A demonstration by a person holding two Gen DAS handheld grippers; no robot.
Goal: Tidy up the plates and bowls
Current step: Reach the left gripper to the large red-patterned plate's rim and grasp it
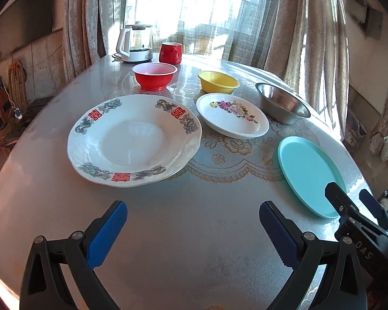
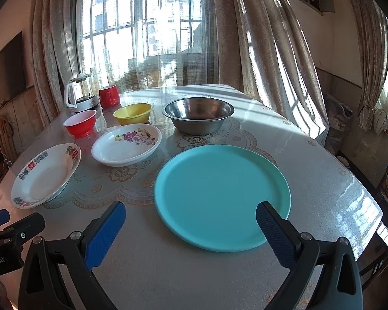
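A: left wrist view: left gripper (image 1: 192, 222) has its blue pads spread wide, nothing between them; bare table (image 1: 183, 232) under and ahead of it; the large white plate with red characters (image 1: 132, 139) lies ahead-left, near rim clear of the pads; the floral dish (image 1: 231, 115) sits just beside its right edge; I can't tell if they touch; red bowl (image 1: 154, 76), yellow bowl (image 1: 218, 81), steel bowl (image 1: 282, 103) in a row behind.

B: right side?

A: teal plate (image 1: 310, 175) sits near the table's right edge; right gripper (image 1: 351, 199) at its near rim.

B: right wrist view?

A: right gripper (image 2: 190, 222) also spread wide, empty; teal plate (image 2: 221, 197) sits flat, its near rim between the pads, right pad over the rim; contact unclear; open tabletop left of it up to the white plate (image 2: 45, 177); steel bowl (image 2: 198, 115) behind, apart; kettle (image 2: 80, 93) and red mug (image 2: 109, 95) at the far edge.
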